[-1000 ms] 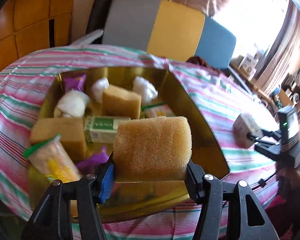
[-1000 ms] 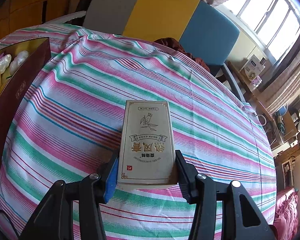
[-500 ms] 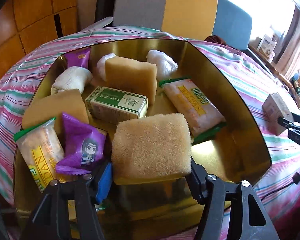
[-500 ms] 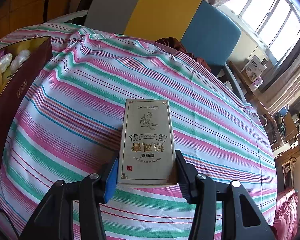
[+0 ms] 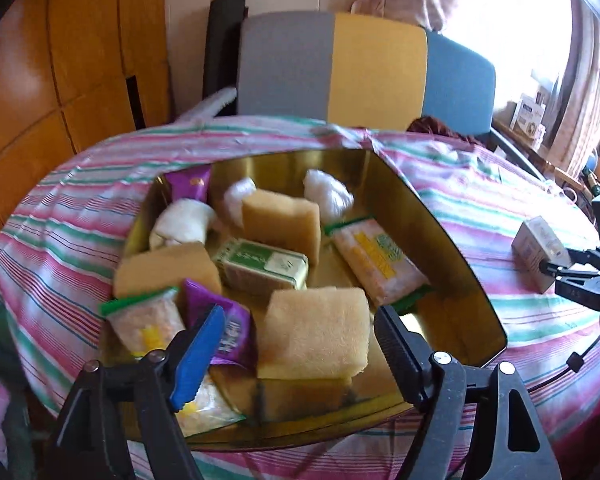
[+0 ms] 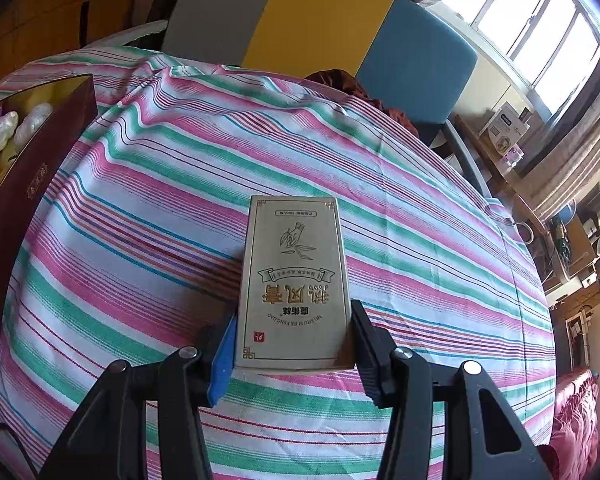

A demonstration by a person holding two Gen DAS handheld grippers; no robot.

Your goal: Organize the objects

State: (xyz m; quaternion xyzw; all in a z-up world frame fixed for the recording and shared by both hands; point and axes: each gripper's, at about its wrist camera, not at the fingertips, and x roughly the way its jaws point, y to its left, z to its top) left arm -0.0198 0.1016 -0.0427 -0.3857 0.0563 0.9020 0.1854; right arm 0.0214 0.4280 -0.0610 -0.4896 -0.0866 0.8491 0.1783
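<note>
1. My left hand-held gripper (image 5: 300,344) is over the near end of the gold tray (image 5: 472,280), and its jaws are opening. The tan sponge block (image 5: 316,332) sits between them on the tray floor, and I see a gap on both sides, so the pads no longer press on it.
2. I judge the step in hand to be releasing that sponge block into the tray. To do it well I would let the jaws finish spreading before lifting, so neither pad drags the soft foam back up.
3. The block lies at the near end of the tray, touching the purple snack packet (image 5: 224,328) on its left, with the green-printed box (image 5: 262,266) just beyond it. I would pull straight back and up, not sideways, since the blue pad overlaps that packet in the left wrist view.
4. The near right corner of the tray shows bare gold floor. That looks to me the best place for the next item.
5. My right hand-held gripper (image 6: 292,338) is partly closed on the beige carton (image 6: 294,284), both pads pressed to its long sides, over the striped worktop (image 6: 148,184) well to the right of the tray.
6. I would keep that grip steady; the carton is stiff and smooth, so it could slip if I ease off.
</note>
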